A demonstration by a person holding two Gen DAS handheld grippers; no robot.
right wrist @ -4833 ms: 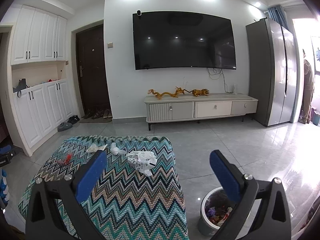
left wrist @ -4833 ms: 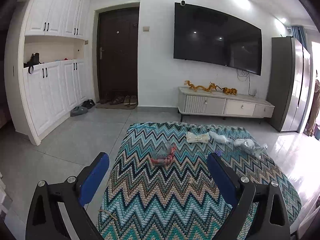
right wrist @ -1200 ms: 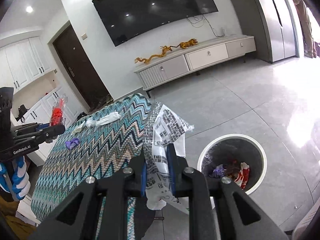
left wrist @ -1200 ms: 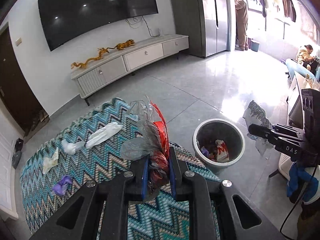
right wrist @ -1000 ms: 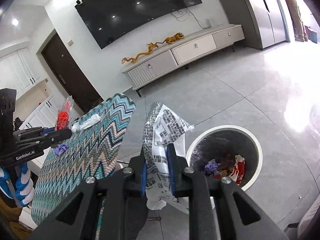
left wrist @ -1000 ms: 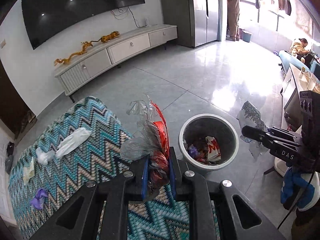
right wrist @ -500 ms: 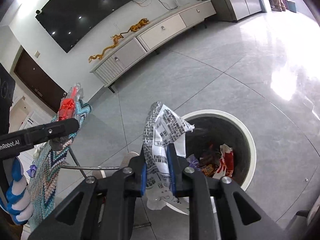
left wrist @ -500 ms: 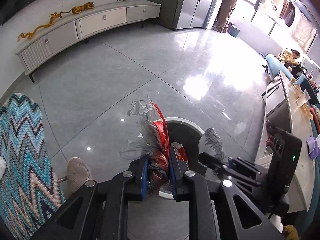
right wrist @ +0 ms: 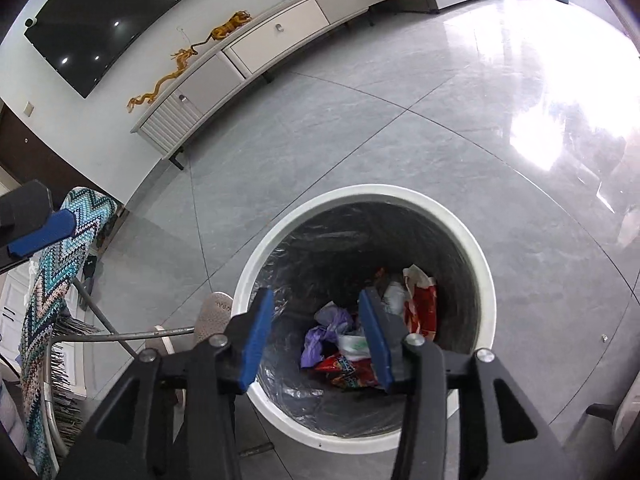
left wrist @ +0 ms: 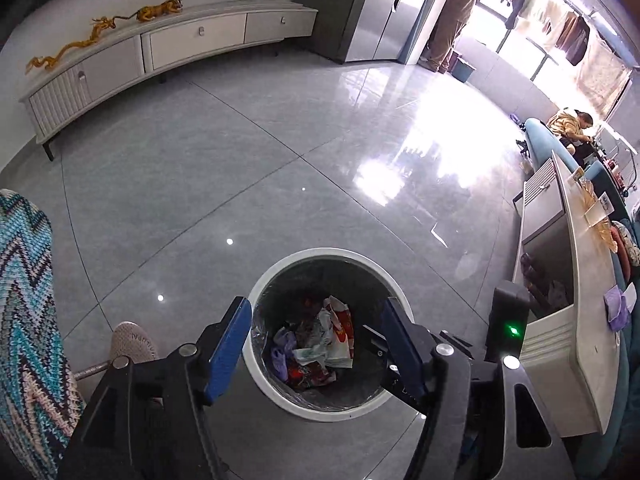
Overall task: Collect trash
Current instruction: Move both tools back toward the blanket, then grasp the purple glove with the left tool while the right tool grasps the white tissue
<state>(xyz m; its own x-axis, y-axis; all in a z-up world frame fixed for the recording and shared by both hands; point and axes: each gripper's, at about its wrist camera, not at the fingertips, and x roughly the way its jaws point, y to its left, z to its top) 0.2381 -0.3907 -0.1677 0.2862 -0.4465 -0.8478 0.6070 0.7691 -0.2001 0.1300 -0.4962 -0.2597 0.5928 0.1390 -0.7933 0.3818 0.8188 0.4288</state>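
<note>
A round white-rimmed trash bin (left wrist: 280, 272) with a dark liner stands on the grey floor, seen also in the right wrist view (right wrist: 276, 240). Crumpled wrappers (left wrist: 320, 344) lie at its bottom, red, white and purple in the right wrist view (right wrist: 348, 344). My left gripper (left wrist: 316, 344) is open and empty, right above the bin. My right gripper (right wrist: 316, 336) is open and empty, also above the bin; its body shows in the left wrist view (left wrist: 508, 328) at the bin's right.
The table with the zigzag cloth (left wrist: 24, 312) is at my left, also in the right wrist view (right wrist: 52, 264). A shoe (left wrist: 132, 344) is beside the bin. A white TV cabinet (left wrist: 160, 48) lines the far wall. A low white counter (left wrist: 576, 320) stands at right.
Both grippers opened above the bin. The red-and-clear bag left the left gripper and the printed white wrapper left the right one. Both moved closer over the bin.
</note>
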